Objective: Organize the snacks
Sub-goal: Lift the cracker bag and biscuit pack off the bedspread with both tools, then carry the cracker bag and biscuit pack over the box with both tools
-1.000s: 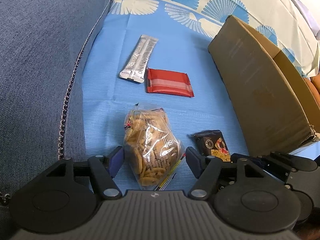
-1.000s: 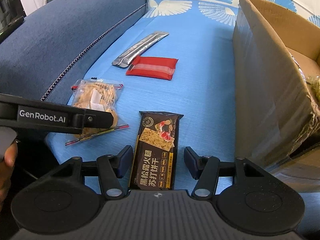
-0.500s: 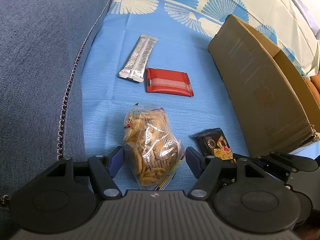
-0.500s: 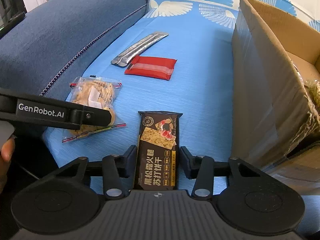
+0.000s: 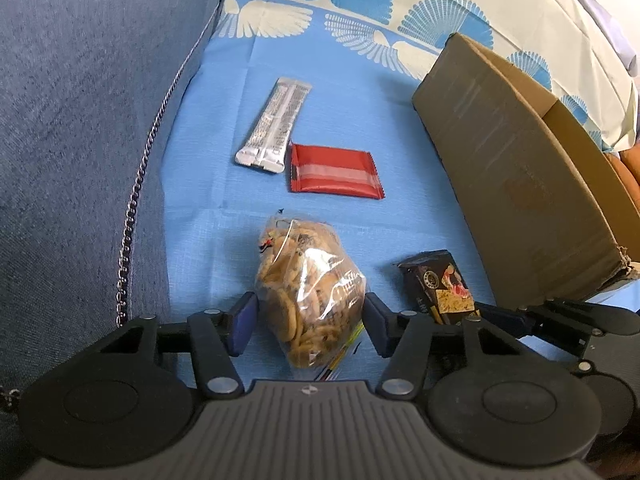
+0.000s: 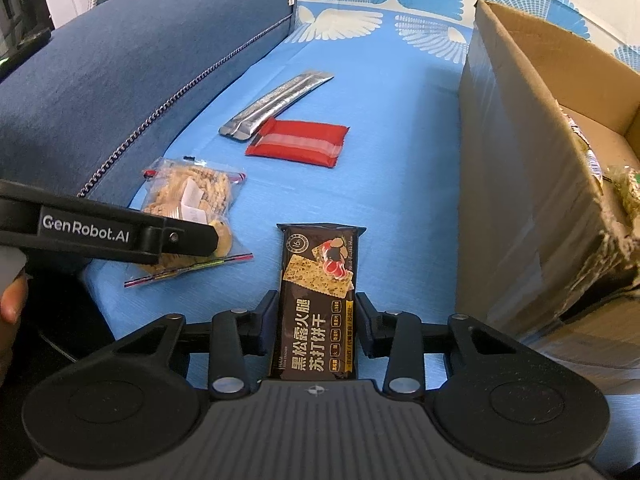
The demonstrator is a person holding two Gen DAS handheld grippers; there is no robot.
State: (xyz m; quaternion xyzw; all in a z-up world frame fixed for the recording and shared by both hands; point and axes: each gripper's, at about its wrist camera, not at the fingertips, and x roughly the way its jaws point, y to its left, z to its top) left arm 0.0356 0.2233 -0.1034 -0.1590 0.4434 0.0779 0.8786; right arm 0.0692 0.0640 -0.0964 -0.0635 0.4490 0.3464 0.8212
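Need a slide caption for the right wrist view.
Right gripper closing around a dark cracker pack on the blue sheet, cardboard box alongside.

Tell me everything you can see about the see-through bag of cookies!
The bag of cookies is clear crinkly plastic, stuffed with small golden-brown biscuits and a white paper slip. It has a coloured zip strip at the near end and a red strip at the far end. It lies on the blue cloth, between the fingers of the left gripper, whose jaws are closing and seem to touch its sides, pinching it up into a lump.

Blue sofa arm (image 6: 120, 80) (chain-trimmed), patterned sheet (image 5: 360, 0)
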